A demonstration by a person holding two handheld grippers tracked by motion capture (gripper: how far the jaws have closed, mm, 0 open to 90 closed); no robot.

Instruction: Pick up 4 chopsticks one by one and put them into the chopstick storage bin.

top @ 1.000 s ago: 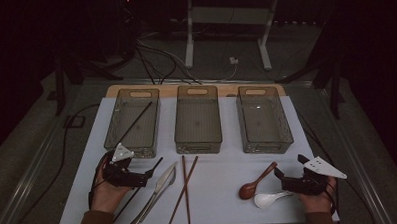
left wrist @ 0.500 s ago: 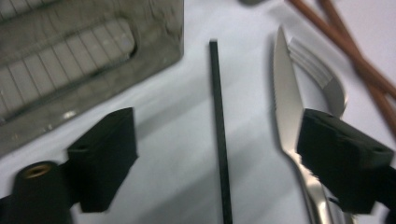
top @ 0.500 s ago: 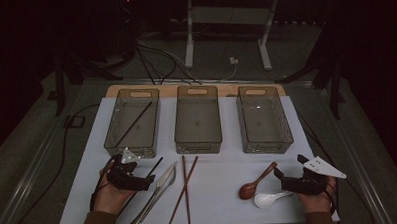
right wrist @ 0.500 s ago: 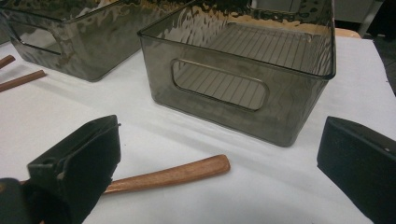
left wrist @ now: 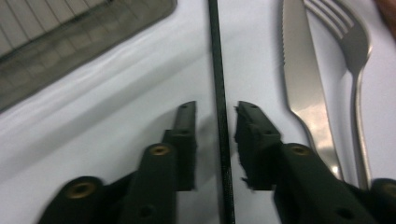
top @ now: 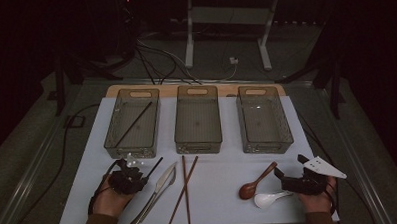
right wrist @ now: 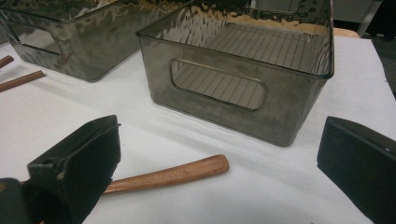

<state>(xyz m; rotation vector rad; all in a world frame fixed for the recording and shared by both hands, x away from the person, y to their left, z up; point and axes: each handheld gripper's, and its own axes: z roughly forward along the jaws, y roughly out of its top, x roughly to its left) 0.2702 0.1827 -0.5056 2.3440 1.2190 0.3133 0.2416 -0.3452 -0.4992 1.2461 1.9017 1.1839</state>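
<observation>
Between the parted left tongs (left wrist: 215,116) lies a black chopstick (left wrist: 218,84); right tongs (right wrist: 219,158) gape.

Dim room, dark walls. White table top (top: 219,191) in the fg; grey floor (top: 305,78) beyond w/ cables (top: 154,58) at 11 o'clock. White stand legs (top: 189,37) at 12.

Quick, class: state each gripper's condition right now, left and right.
Left gripper: open, jaws either side of the black chopstick, not yet clamped.
Right gripper: open wide, holding nothing; the wooden spoon handle lies between its jaws.
</observation>
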